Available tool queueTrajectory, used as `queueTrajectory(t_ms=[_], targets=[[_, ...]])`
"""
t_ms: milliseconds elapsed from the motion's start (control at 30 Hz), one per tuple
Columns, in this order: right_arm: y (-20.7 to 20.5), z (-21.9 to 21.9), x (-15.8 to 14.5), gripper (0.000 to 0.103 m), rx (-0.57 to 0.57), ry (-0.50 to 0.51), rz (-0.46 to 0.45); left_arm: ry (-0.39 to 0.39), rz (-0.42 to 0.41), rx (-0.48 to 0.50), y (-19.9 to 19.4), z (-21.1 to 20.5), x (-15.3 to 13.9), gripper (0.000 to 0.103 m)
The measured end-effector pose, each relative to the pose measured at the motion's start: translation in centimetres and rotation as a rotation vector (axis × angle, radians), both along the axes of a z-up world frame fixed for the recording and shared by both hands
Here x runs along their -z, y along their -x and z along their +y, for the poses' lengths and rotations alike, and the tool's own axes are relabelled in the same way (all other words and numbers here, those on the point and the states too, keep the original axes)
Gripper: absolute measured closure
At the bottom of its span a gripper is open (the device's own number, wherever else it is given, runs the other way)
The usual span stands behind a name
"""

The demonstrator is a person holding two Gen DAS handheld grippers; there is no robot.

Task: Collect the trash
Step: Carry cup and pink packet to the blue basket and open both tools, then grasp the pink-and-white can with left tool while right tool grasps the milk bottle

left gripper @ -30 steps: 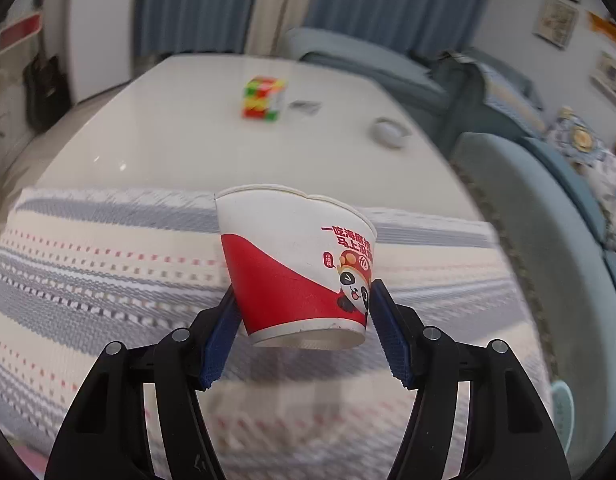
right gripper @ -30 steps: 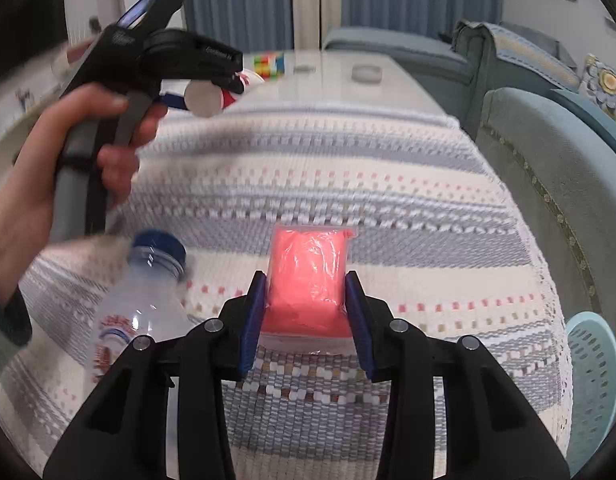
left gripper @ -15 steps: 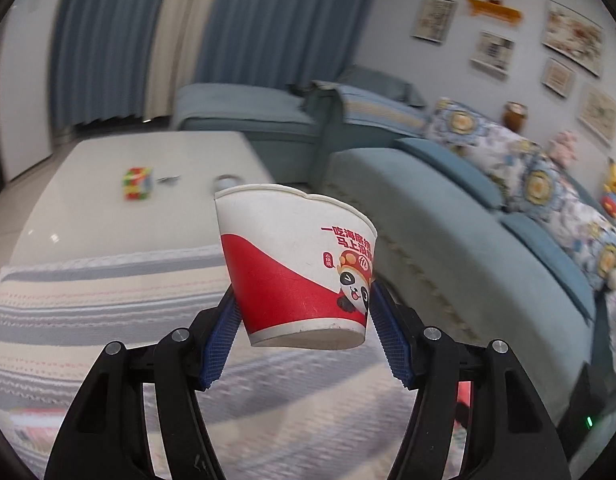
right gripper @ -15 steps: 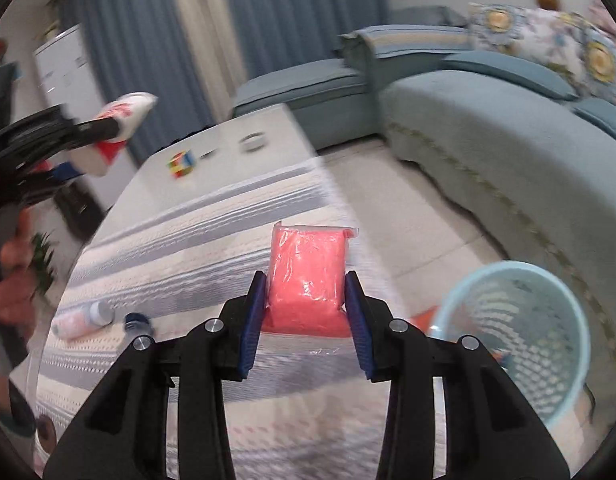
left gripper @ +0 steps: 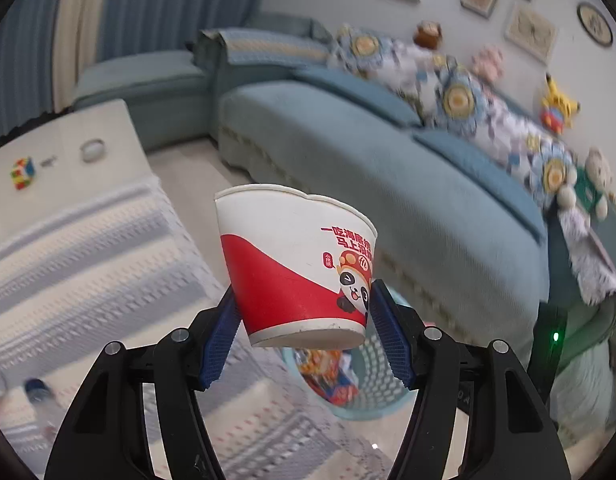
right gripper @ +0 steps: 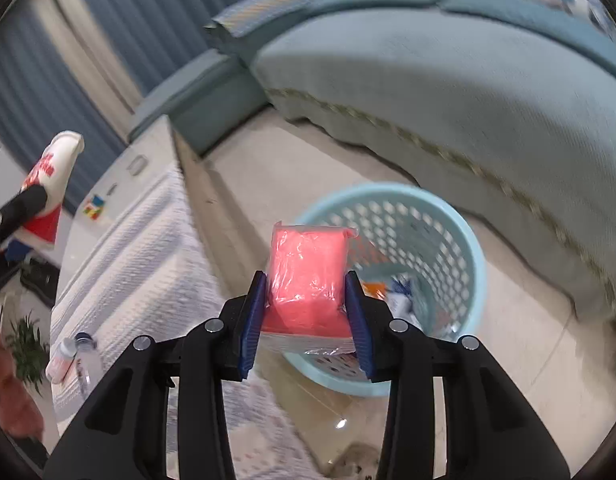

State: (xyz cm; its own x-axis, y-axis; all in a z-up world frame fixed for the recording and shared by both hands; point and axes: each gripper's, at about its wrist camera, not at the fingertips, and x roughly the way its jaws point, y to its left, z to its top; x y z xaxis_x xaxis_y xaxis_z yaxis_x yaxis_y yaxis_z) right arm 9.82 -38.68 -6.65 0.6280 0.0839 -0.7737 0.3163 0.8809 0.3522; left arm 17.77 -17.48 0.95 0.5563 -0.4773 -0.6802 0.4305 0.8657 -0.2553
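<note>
Right gripper (right gripper: 306,312) clamps its blue pads onto a pink plastic-wrapped packet (right gripper: 308,276), held up over the floor. Just beyond, at one o'clock, sits the pale blue perforated plastic basket (right gripper: 459,240), wrappers inside, blurred. Left gripper (left gripper: 304,332) is closed around a red-and-white paper cup (left gripper: 296,264), basket below it. Farther off at ten o'clock, the striped tablecloth (right gripper: 128,264).

Soft, even indoor light; the sofa (left gripper: 387,168) and everything around it is motion-blurred, with fisheye bending and dark corners at the edges.
</note>
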Motion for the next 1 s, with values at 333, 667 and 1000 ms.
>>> queueTrajectory(t_ms=[333,667,1000], targets=[[0.5,-2.5,5.9,0.066,0.050,-0.043,0.133,-0.087,0.191,0.091,-0.8,-5.4,8.1,0.040],[0.9,-2.4,5.3,0.051,0.056,-0.032,0.101,-0.052,0.232,0.128,-0.4,-4.7,9.4,0.032],[2.5,2.1,0.3,0.051,-0.032,0.048,0.015,0.032,0.195,0.127,2.6,-0.4,6.2,0.032]])
